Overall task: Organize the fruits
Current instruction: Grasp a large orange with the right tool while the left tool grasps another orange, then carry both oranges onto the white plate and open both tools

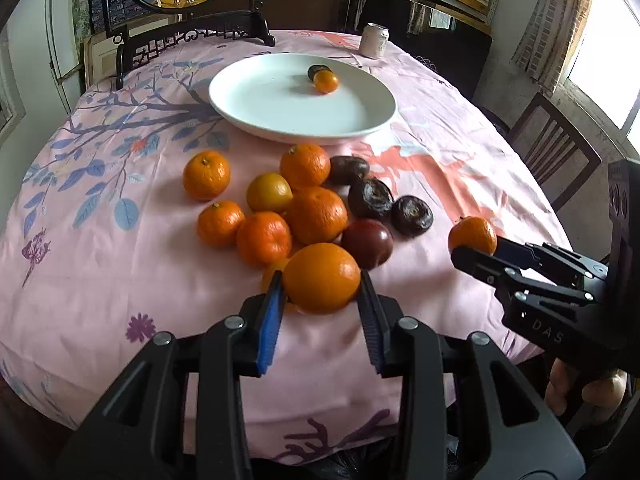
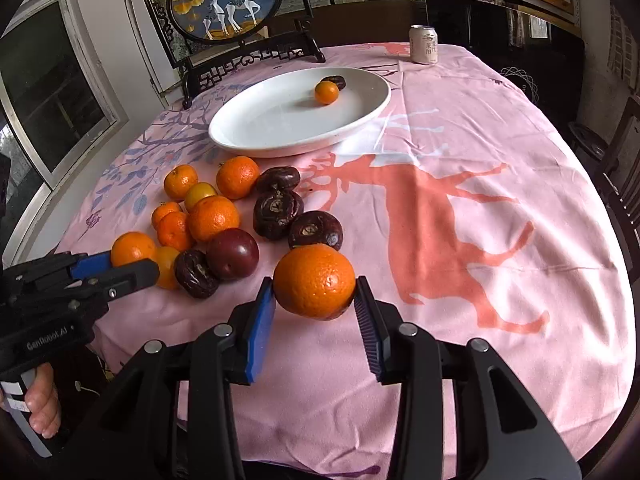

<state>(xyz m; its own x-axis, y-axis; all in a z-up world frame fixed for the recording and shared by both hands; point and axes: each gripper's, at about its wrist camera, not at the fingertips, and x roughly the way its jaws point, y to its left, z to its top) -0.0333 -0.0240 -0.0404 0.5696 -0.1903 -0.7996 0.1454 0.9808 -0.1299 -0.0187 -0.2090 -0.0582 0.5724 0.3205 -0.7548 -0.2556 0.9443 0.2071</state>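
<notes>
Left wrist view shows the left gripper (image 1: 320, 280) closed on an orange (image 1: 321, 278) at the near edge of the fruit pile (image 1: 276, 204); farther right, the right gripper (image 2: 315, 286) pinches a second orange (image 2: 315, 281) (lifted clear of the pink tablecloth (image 2: 460, 208), it seems). Only a small orange and one dark fruit lie on the white plate (image 2: 256, 128), so most sorting likely remains.

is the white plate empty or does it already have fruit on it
Not empty. The white plate holds a small orange and a dark fruit just behind it, both near the far rim; the rest is bare.
</notes>
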